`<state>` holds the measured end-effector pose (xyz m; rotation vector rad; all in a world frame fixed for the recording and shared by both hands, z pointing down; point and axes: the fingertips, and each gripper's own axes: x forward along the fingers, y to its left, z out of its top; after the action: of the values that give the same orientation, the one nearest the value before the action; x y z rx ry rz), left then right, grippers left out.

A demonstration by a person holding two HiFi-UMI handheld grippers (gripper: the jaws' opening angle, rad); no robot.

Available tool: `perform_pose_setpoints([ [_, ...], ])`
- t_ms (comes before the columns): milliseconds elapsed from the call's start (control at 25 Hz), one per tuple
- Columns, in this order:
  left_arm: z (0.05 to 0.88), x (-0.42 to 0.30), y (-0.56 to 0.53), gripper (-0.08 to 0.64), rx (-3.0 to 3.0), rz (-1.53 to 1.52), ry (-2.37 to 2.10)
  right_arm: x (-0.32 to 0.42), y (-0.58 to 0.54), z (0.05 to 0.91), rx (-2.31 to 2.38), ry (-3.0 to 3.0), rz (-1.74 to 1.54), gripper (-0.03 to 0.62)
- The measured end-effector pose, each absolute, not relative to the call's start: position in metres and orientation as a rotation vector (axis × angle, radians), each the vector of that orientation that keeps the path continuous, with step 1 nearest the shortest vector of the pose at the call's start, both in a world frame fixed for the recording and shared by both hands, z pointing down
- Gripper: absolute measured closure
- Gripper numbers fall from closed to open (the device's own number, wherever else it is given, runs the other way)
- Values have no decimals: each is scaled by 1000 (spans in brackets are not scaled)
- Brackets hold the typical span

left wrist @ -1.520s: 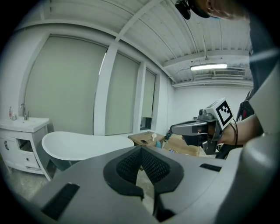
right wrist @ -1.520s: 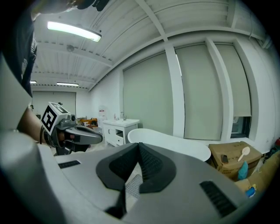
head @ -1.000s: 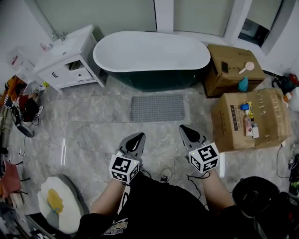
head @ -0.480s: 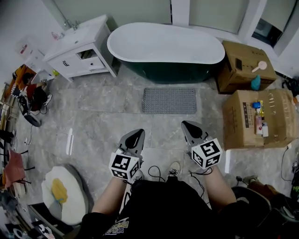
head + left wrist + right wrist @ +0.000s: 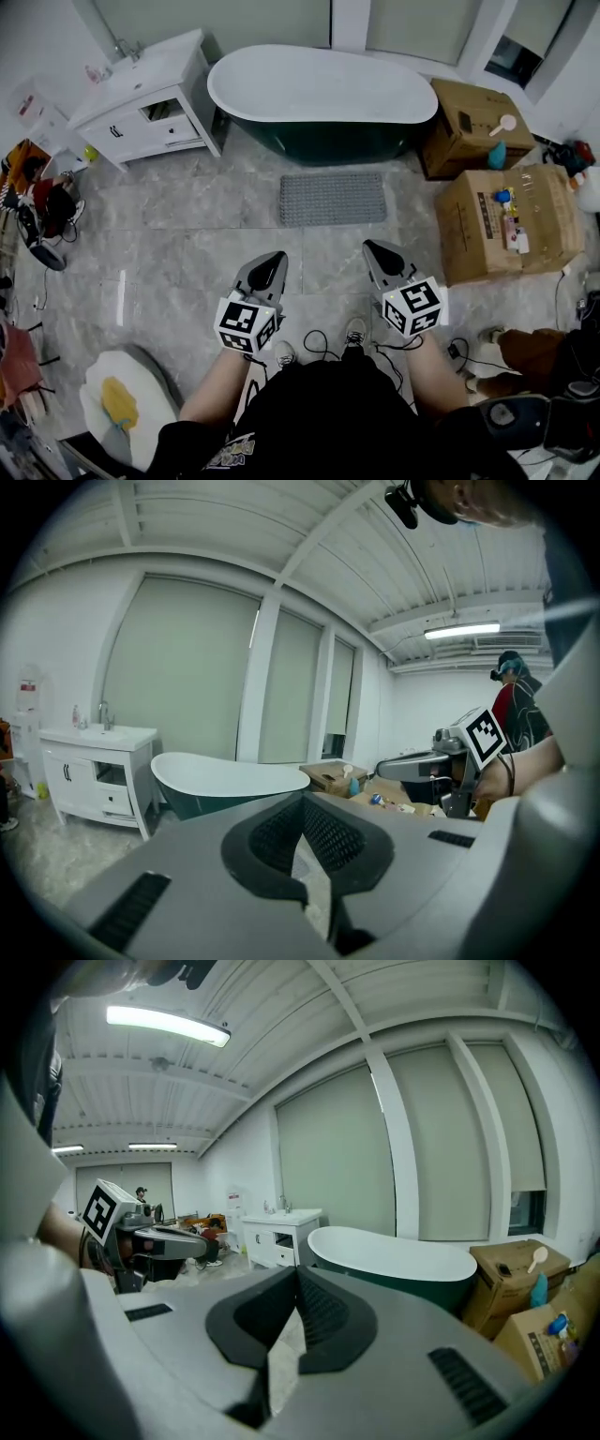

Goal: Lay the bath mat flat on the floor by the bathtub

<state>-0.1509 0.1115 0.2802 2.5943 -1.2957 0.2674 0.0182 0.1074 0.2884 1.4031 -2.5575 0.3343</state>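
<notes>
The grey bath mat (image 5: 332,199) lies flat on the marble floor just in front of the dark green bathtub (image 5: 323,94) with its white rim. Both grippers hover well short of the mat, close to the person's body. My left gripper (image 5: 272,258) and my right gripper (image 5: 373,248) each point toward the tub, jaws closed, nothing between them. In the left gripper view the left gripper (image 5: 302,801) has its tips together, with the bathtub (image 5: 225,778) beyond. The right gripper view shows the right gripper (image 5: 298,1274) shut too, and the bathtub (image 5: 394,1255) ahead.
A white vanity (image 5: 145,98) stands left of the tub. Two cardboard boxes (image 5: 469,117) (image 5: 506,225) with small items sit at the right. Cables (image 5: 323,347) trail by the person's feet. Clutter lines the left wall, and a white round seat (image 5: 117,403) is at lower left.
The head view has swung slightly, so tub and mat sit a little differently in frame. Both grippers stay shut in about the same place; the mat has not moved.
</notes>
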Motion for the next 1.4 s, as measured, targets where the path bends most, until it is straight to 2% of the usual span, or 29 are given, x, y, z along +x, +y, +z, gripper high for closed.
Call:
perform_pose_setpoints([
  [480,283,-235,150,545,2660,251,-1139,-66,169,284,1549,-2454,305,577],
  [1400,267,-251,188,545,2735,244,-1074,-92,217,281,1653,-2442,328,577],
])
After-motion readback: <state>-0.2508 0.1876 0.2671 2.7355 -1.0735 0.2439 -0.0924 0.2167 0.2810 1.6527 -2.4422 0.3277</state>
